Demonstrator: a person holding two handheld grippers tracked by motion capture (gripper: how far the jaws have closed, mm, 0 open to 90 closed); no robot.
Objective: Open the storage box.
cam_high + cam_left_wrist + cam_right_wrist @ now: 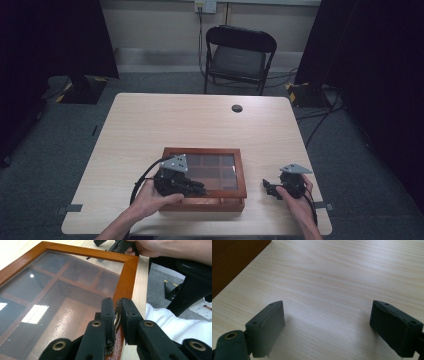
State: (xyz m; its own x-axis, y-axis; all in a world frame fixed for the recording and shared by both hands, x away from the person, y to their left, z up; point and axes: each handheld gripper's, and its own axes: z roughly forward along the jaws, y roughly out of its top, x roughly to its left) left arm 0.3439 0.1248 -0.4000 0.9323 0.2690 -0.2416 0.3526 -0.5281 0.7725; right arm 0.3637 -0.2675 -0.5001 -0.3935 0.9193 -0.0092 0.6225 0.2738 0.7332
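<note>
Resting near the front edge of the pale wooden surface (150, 125), a reddish-brown wooden box (241, 172) with a glass lid shows its divided compartments through the pane. We hold the left tool (117, 312) at the box's near rim, its two black jaws pressed together on a small ornate metal clasp (116, 318) fixed to the lid's frame. In the high view the left hand (150, 197) wraps this tool at the box's front left corner. Our right tool (327, 327) hangs just above bare wood to the right of the box, apart from it, jaws spread wide with nothing between them. A black folding chair (240, 55) stands beyond the far edge.
</note>
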